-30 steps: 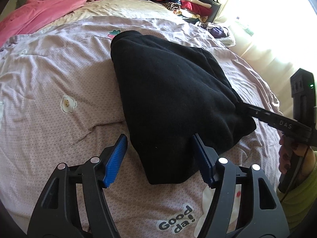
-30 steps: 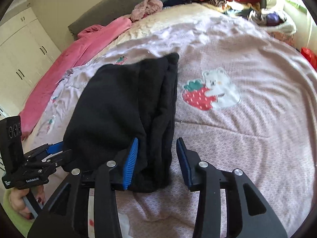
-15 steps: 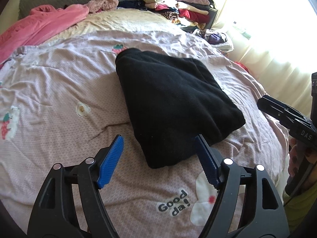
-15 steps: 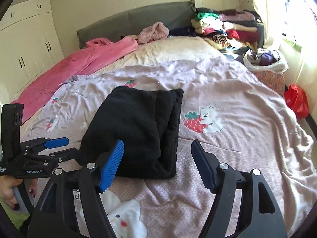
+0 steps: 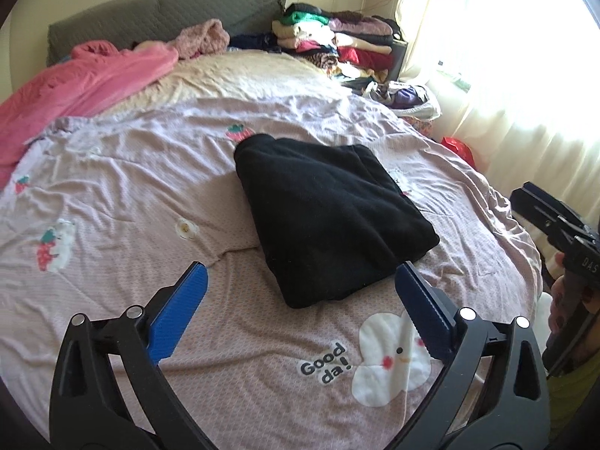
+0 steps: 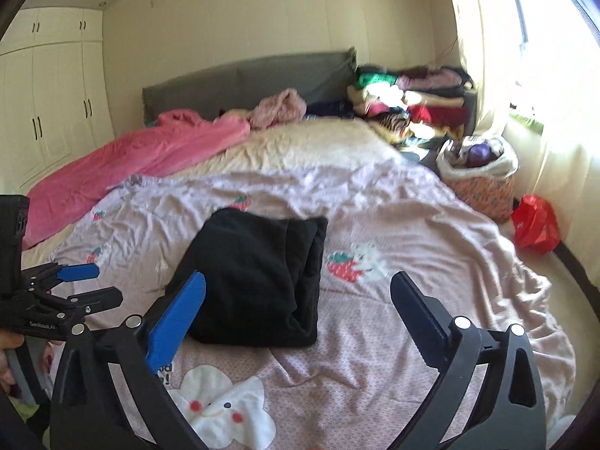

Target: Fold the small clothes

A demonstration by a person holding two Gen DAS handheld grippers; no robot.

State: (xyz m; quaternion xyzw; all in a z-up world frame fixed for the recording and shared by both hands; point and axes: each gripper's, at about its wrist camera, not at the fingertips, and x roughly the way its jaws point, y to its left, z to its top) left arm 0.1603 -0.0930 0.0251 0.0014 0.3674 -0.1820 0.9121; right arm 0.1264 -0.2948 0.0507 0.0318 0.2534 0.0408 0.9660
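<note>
Black garment [image 5: 330, 217] lies folded into a thick, roughly square packet near the middle of the lilac printed bedspread [image 5: 112, 195]. It looks finished — layered edges stacked on its right side in the right wrist view, nothing trailing.

Left gripper [image 5: 300, 303]: blue-padded tongs wide apart, empty, hovering just short of the garment's near corner. Right gripper [image 6: 298, 300]: tongs also spread wide, empty, on the near side of the garment and not touching it. Judged: both hang clear of the cloth because the fold is done and the packet needs no holding.

Edges, taken from the garment:
- Near side: open bedspread with the "Good da!" print [image 5: 326, 363], free room for both tools.
- Left of it: wrinkled open cover, then a pink blanket [image 5: 75, 86] along the far left.
- Beyond it: cream sheet, grey headboard [image 5: 157, 15], and a stack of folded clothes [image 5: 337, 45] at the far right corner — a likely destination.
- Right: the bed edge, a patterned basket [image 6: 480, 183] and red bag [image 6: 534, 225] on the floor below.
</note>
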